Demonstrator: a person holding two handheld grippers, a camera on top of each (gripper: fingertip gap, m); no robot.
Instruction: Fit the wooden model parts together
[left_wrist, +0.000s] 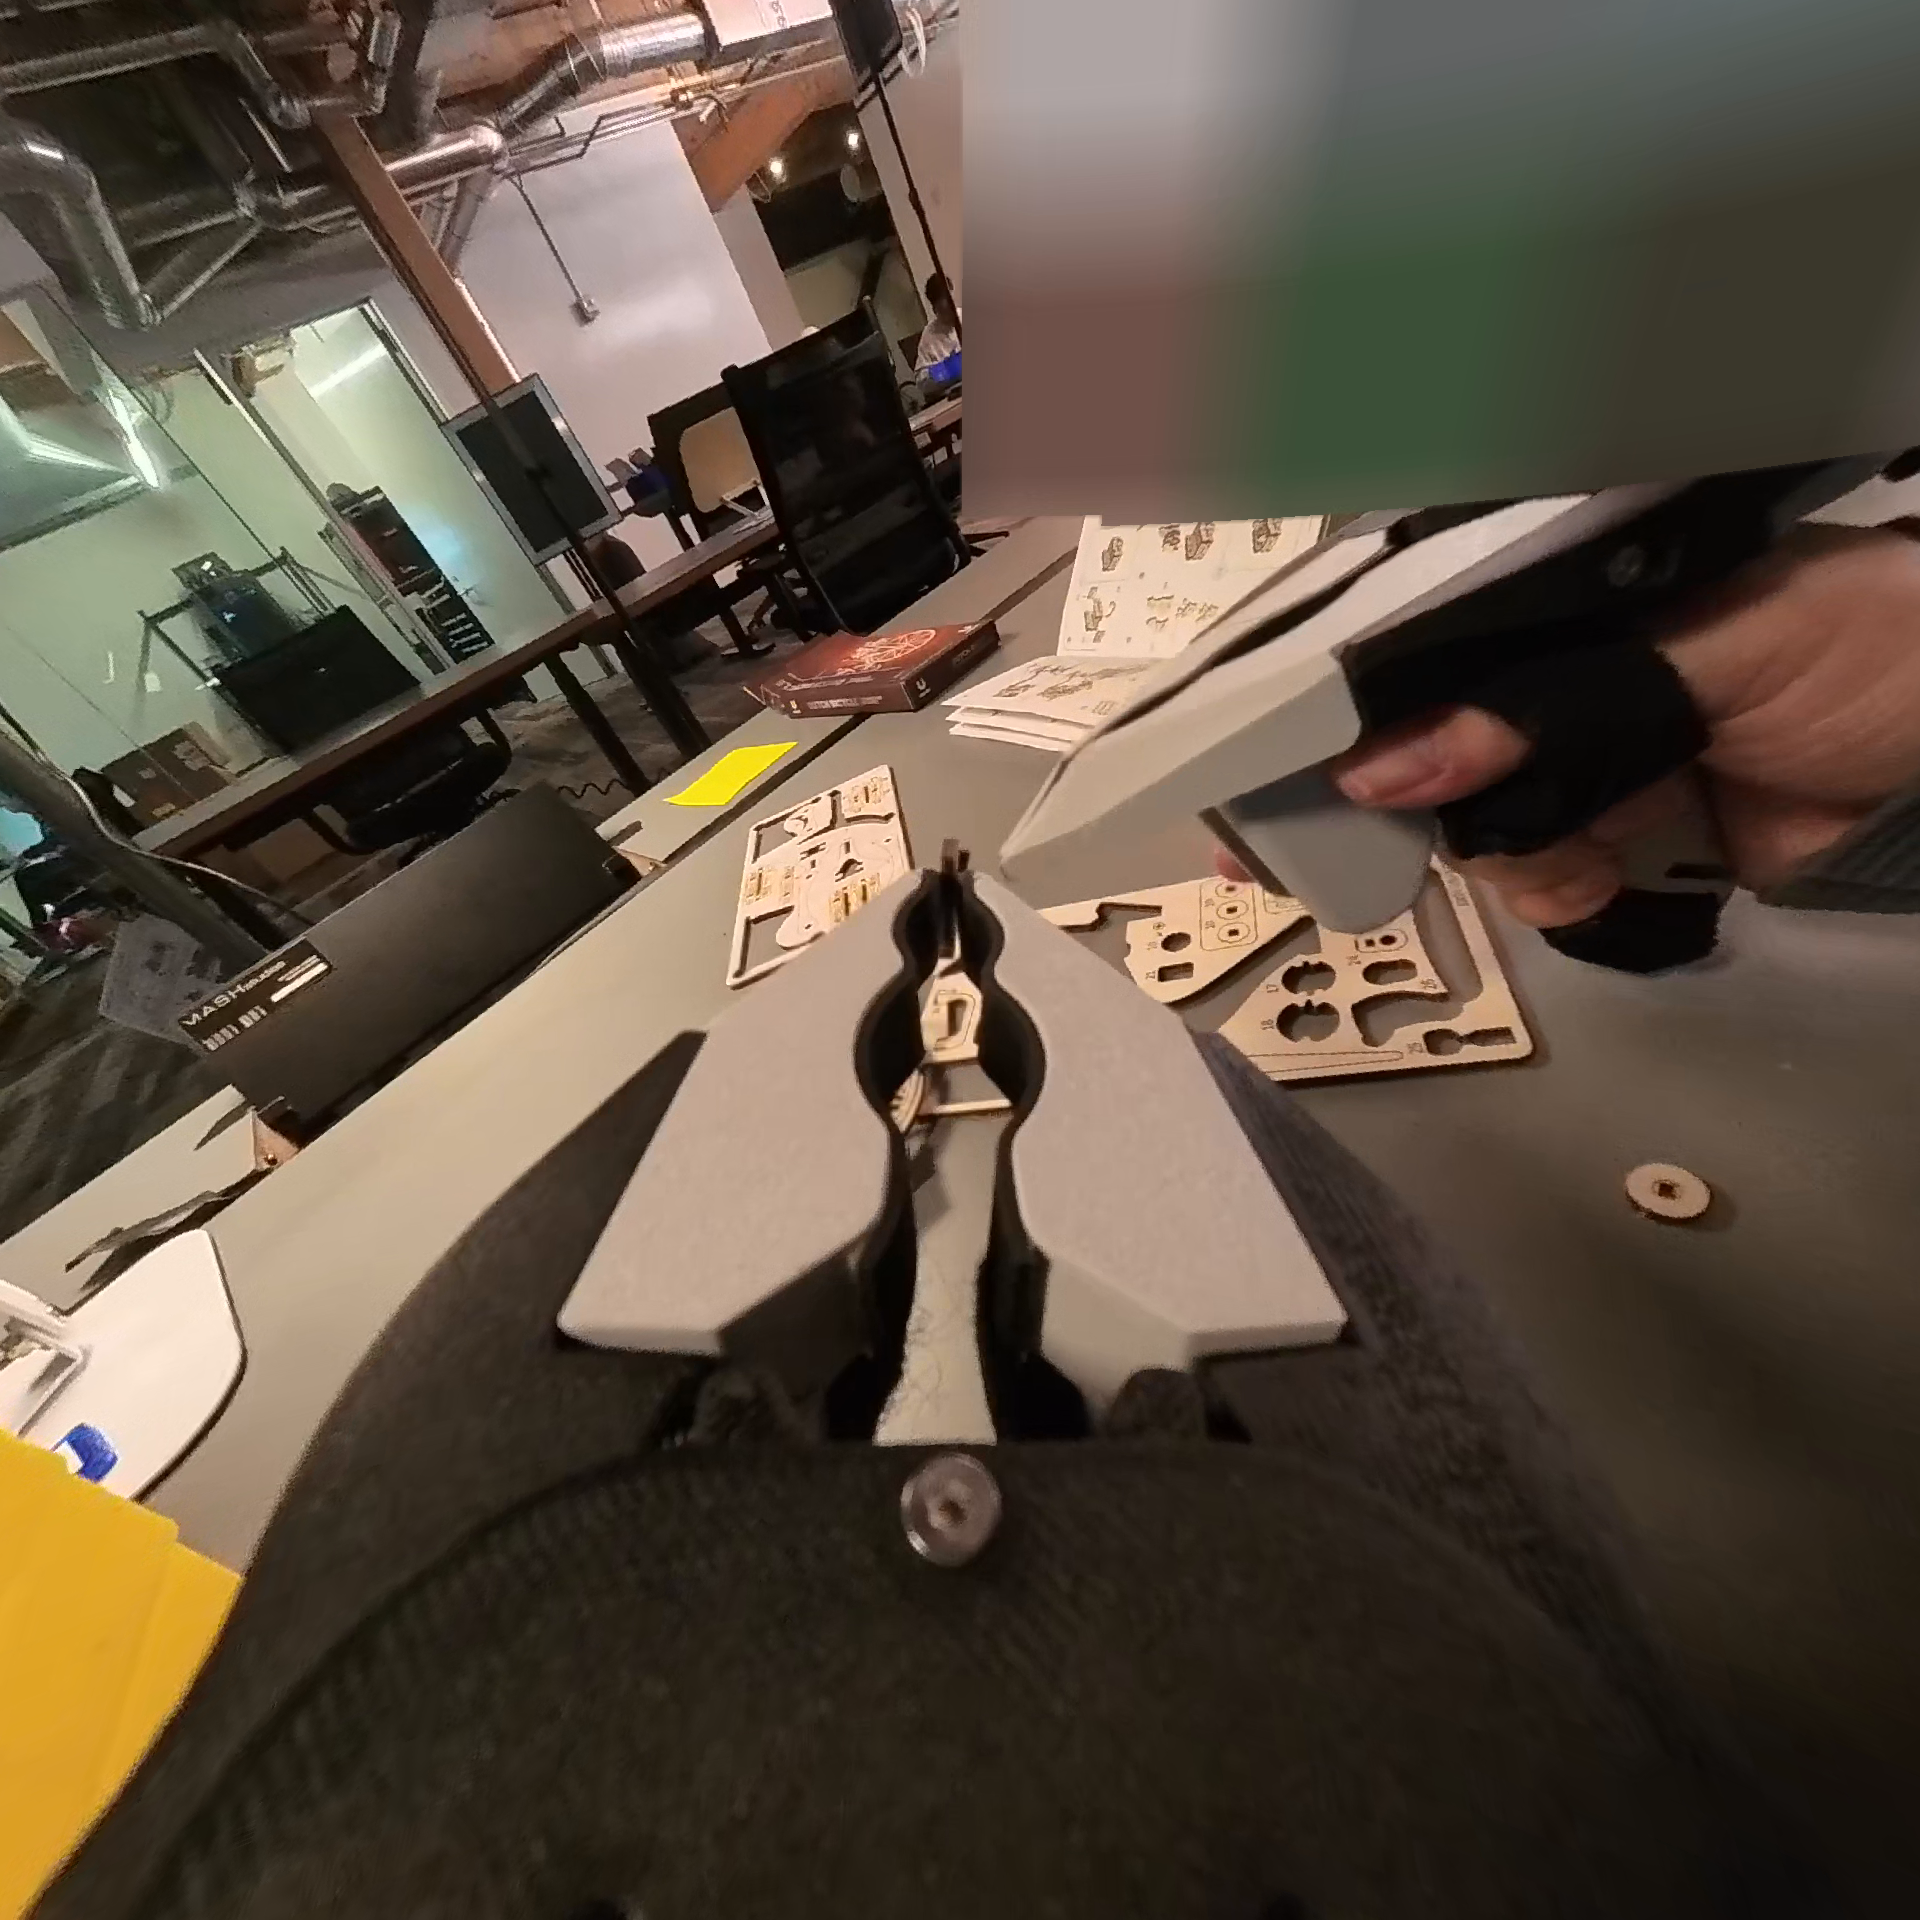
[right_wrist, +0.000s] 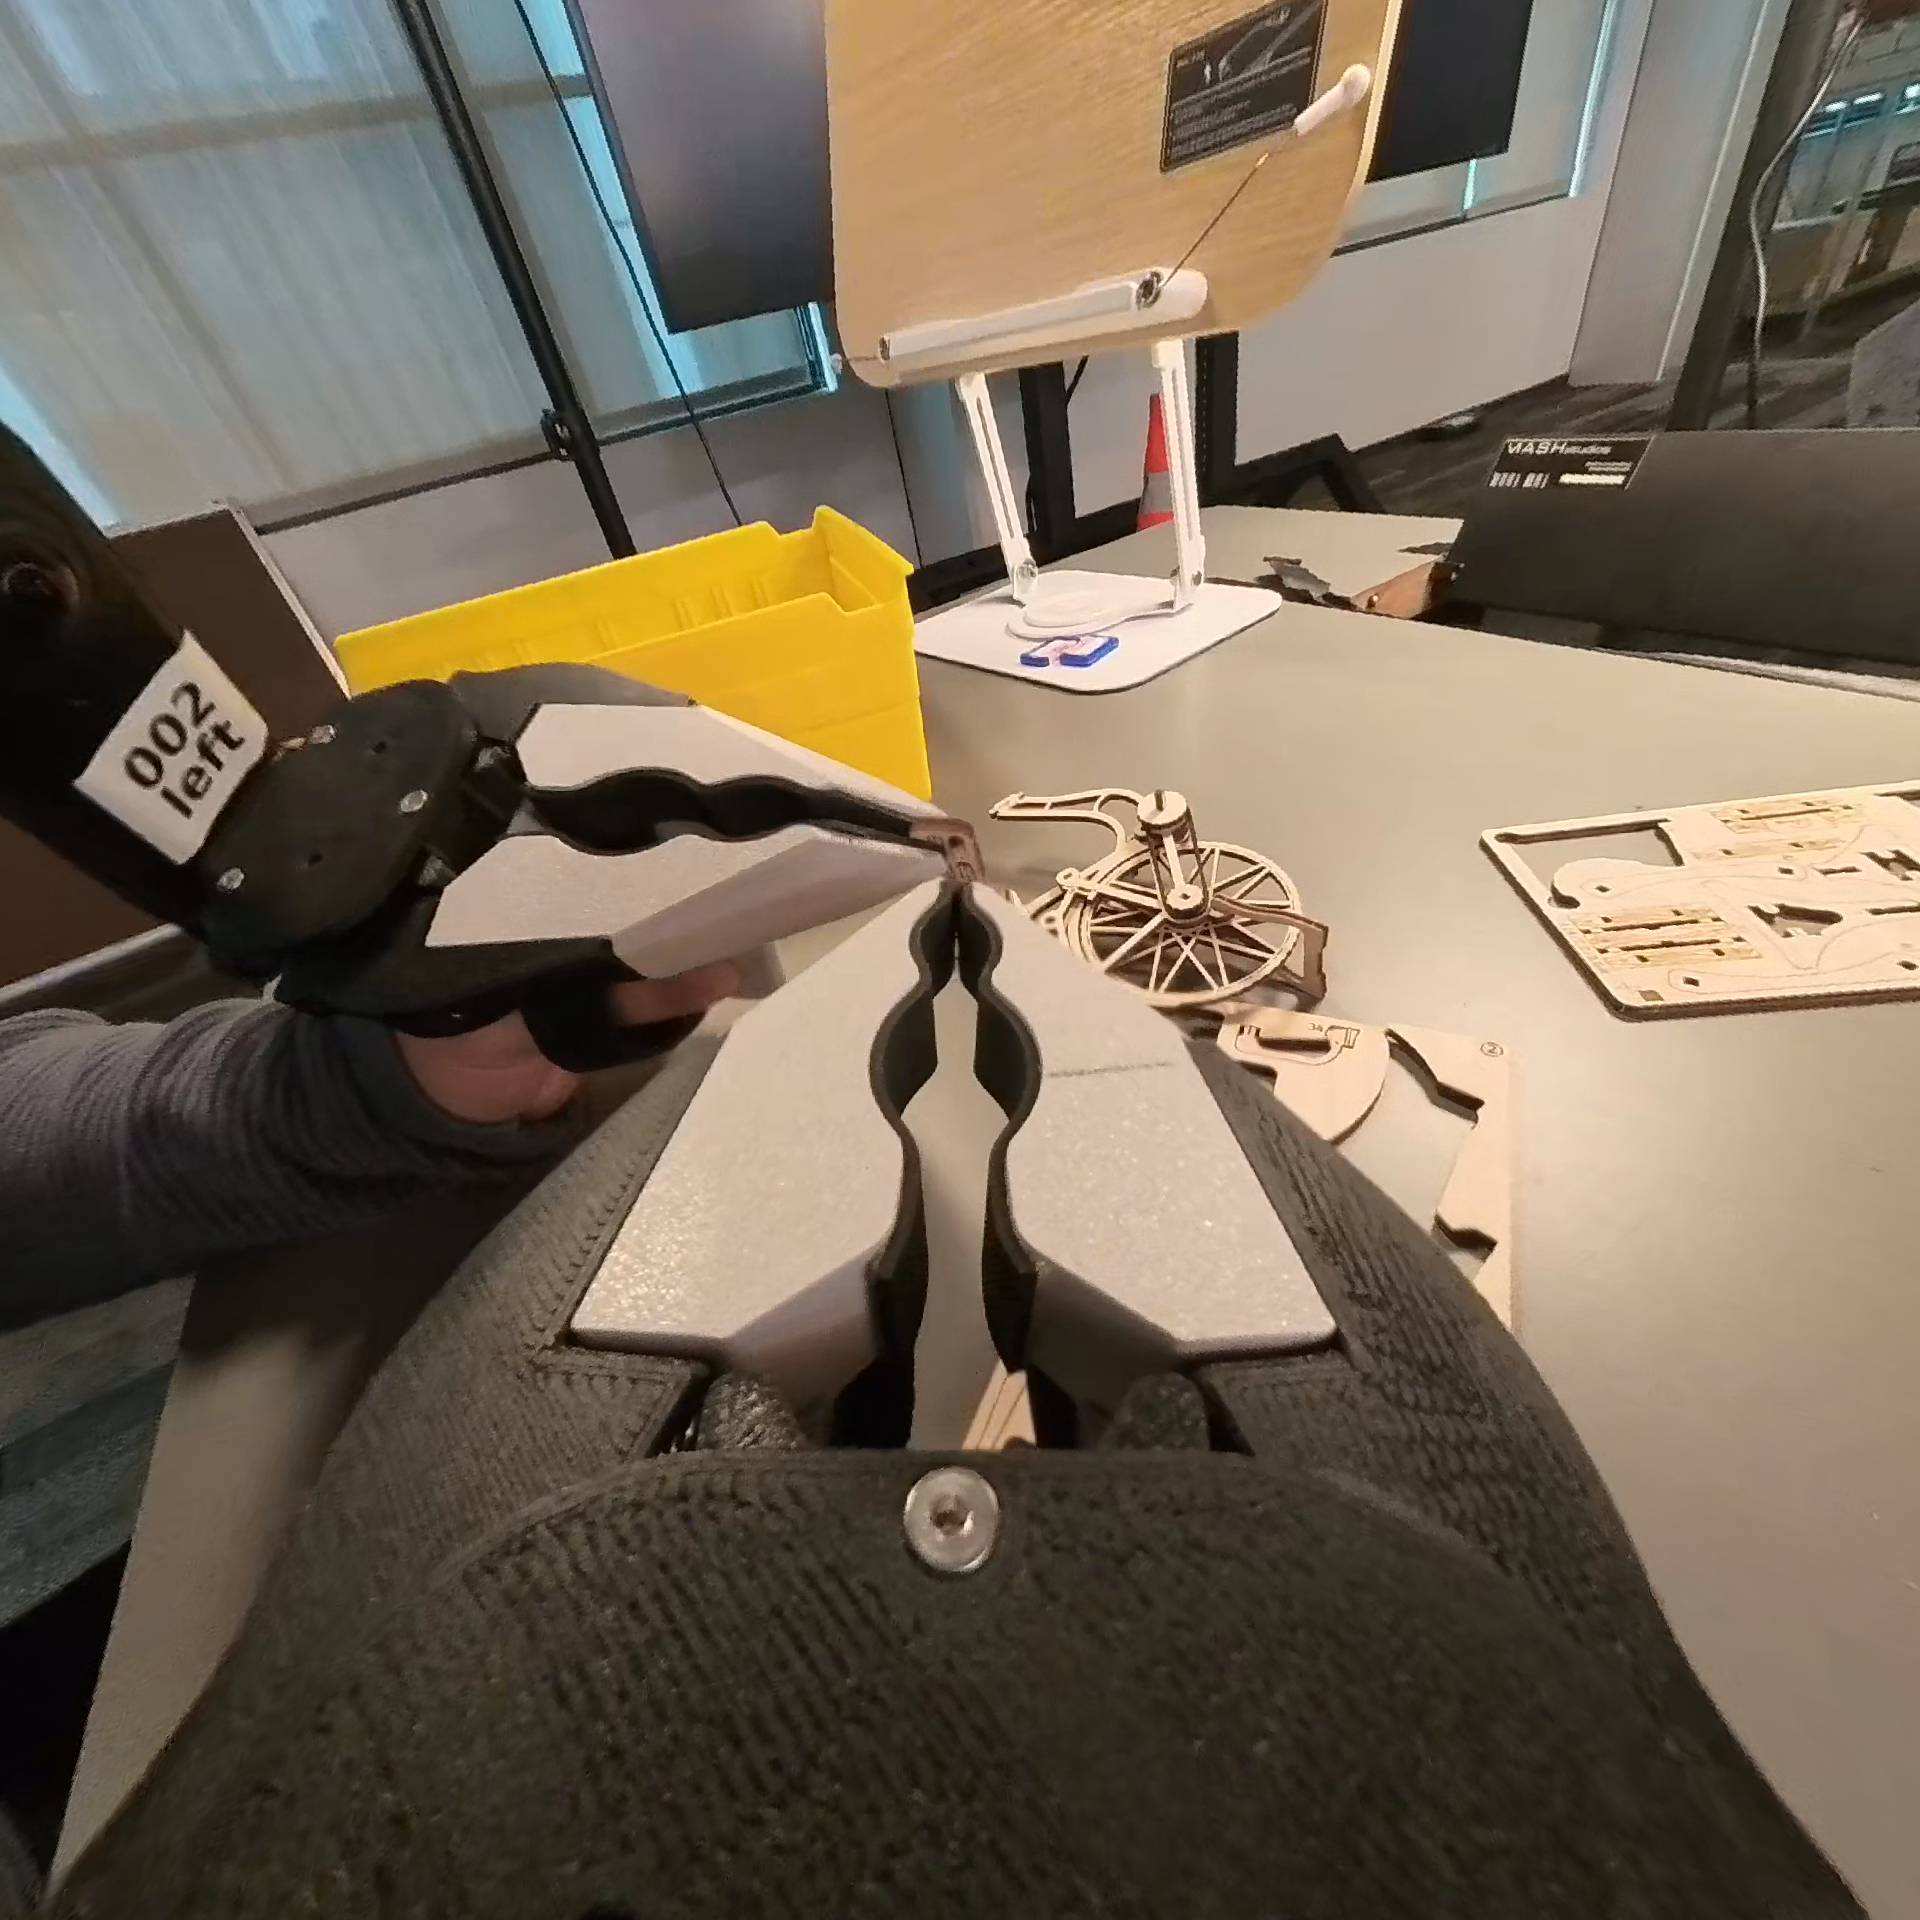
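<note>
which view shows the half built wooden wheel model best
The right wrist view: the wooden wheel model lies in full sight on the grey table, spokes and curved frame clear, just past the right tool. The left wrist view does not show it.

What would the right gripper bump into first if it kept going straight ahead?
Probably the left gripper. Its tip, pinching a small wooden piece, sits right in front of the right gripper, almost touching. The wheel model lies beyond on the table, though depth is hard to judge.
</note>
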